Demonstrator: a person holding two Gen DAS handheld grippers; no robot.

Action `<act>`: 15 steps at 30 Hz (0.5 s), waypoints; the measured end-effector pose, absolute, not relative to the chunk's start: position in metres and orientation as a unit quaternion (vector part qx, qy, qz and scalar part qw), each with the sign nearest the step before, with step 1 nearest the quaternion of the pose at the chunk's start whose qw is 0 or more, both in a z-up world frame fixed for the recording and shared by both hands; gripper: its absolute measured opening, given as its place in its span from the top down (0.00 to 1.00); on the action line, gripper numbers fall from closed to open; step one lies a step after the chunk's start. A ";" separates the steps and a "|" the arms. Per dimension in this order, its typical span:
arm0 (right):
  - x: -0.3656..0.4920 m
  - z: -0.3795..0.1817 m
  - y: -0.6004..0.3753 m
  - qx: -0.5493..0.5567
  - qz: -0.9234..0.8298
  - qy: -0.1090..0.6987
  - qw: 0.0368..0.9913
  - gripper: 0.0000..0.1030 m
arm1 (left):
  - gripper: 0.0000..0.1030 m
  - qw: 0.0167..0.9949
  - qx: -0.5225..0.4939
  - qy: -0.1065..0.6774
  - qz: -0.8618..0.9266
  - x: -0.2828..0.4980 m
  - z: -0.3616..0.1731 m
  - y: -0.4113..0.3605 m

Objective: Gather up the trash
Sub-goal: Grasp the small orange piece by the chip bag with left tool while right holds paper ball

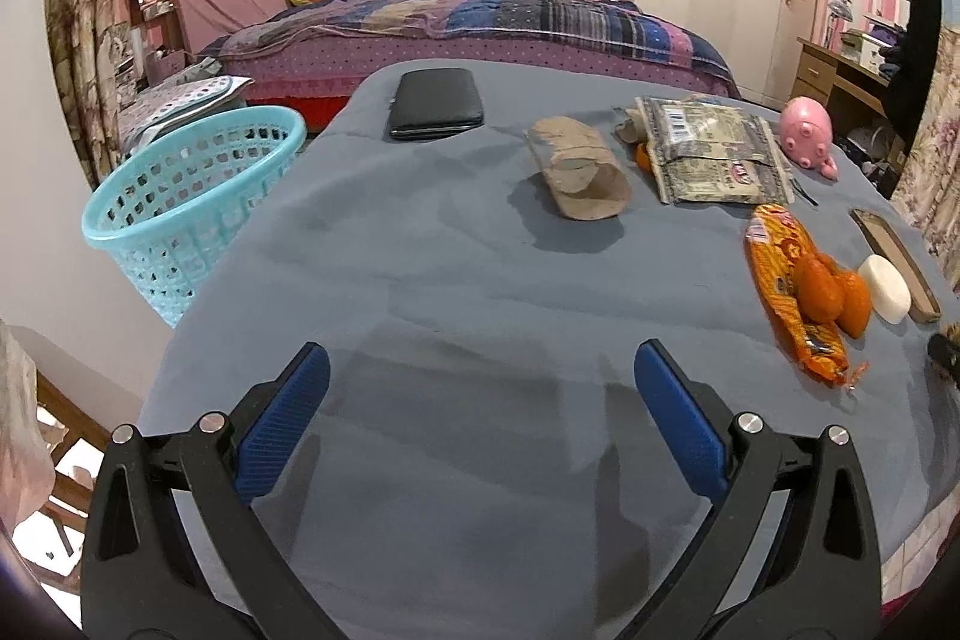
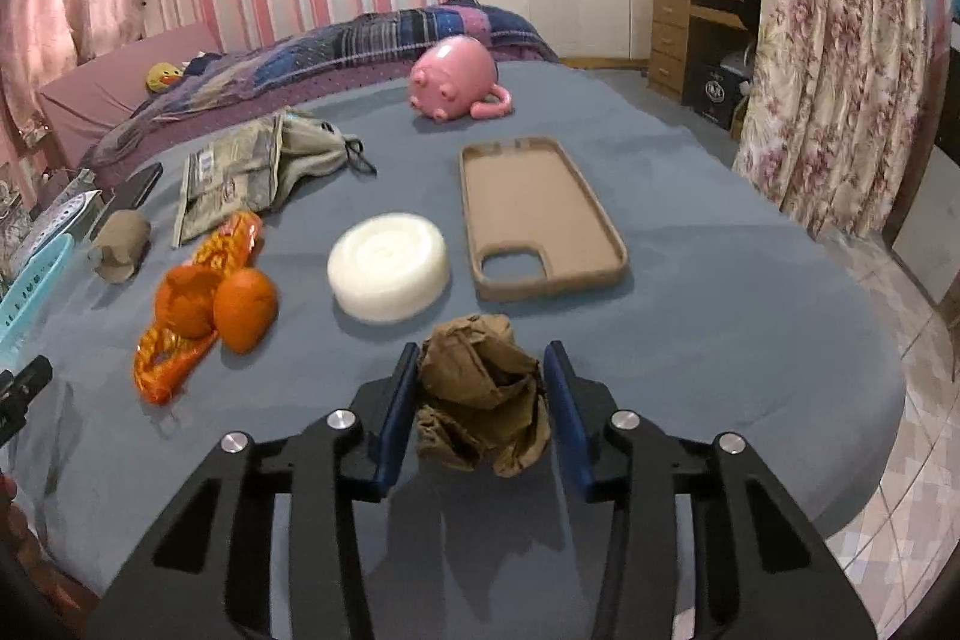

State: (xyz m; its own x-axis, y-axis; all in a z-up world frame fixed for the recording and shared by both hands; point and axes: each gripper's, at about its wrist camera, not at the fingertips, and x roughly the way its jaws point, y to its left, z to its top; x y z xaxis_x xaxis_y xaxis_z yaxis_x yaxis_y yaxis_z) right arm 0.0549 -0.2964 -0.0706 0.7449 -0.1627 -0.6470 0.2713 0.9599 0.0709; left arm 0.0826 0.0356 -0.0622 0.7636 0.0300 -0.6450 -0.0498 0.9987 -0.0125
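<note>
My right jaws (image 2: 480, 379) clench a crumpled brown paper wad (image 2: 483, 394) above the counter (image 2: 720, 316); my left jaws (image 1: 480, 388) gape, released.

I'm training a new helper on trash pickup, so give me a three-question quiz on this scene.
1. True or false: the left gripper holds something.
2. What sits between the right gripper jaws?
A. soap
B. crumpled brown paper
C. phone case
3. On which side of the table does the blue basket stand, seen from the left wrist?

Key:
1. False; its jaws are wide open over bare cloth.
2. B, the crumpled brown paper.
3. The left; the basket stands beside the table.
</note>
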 end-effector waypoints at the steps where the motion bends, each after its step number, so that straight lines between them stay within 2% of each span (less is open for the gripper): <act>1: 0.059 -0.067 -0.297 0.073 -0.120 0.333 0.932 0.59 | 0.05 0.940 -0.017 0.342 0.013 0.083 -0.060 0.032; 8: 0.097 -0.035 -0.313 0.097 -0.124 0.297 0.942 0.59 | 0.05 0.950 0.031 0.309 -0.039 0.083 -0.045 -0.018; 15: 0.108 -0.038 -0.312 0.074 -0.118 0.289 0.947 0.59 | 0.05 0.934 0.031 0.342 -0.096 0.112 -0.052 -0.063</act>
